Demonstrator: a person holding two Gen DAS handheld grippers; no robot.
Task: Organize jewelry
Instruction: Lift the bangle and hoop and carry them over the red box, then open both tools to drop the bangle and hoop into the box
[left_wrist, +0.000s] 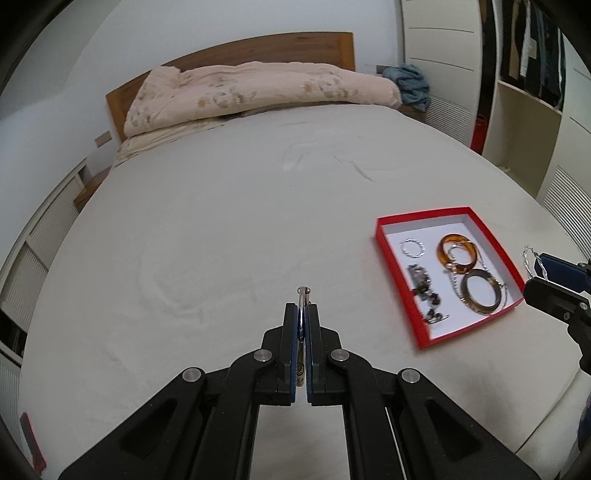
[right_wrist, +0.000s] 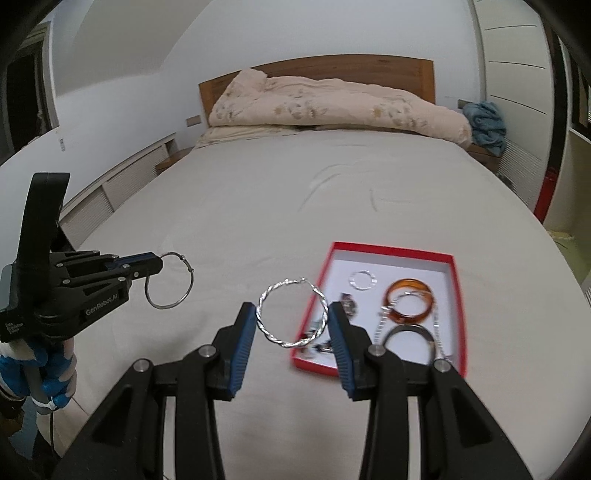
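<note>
My left gripper (left_wrist: 303, 310) is shut on a thin plain silver hoop earring (left_wrist: 303, 295), held edge-on above the bed; the right wrist view shows that gripper (right_wrist: 155, 265) and its hoop (right_wrist: 170, 280) at the left. My right gripper (right_wrist: 291, 314) has its jaws wide apart, with a twisted silver hoop earring (right_wrist: 291, 314) spanning between the fingers, just left of the red box (right_wrist: 391, 248). In the left wrist view the right gripper (left_wrist: 535, 273) is at the right edge beside the red box (left_wrist: 421, 216). The box holds an amber bangle (left_wrist: 458, 253), a dark bangle (left_wrist: 482, 291), a small silver ring (left_wrist: 413, 247) and chains.
The box sits on a beige bed sheet (left_wrist: 221, 221). A folded pink quilt (left_wrist: 258, 92) lies by the wooden headboard. A wardrobe (left_wrist: 524, 92) stands at the right. Low white cabinets (right_wrist: 122, 184) run along the left wall.
</note>
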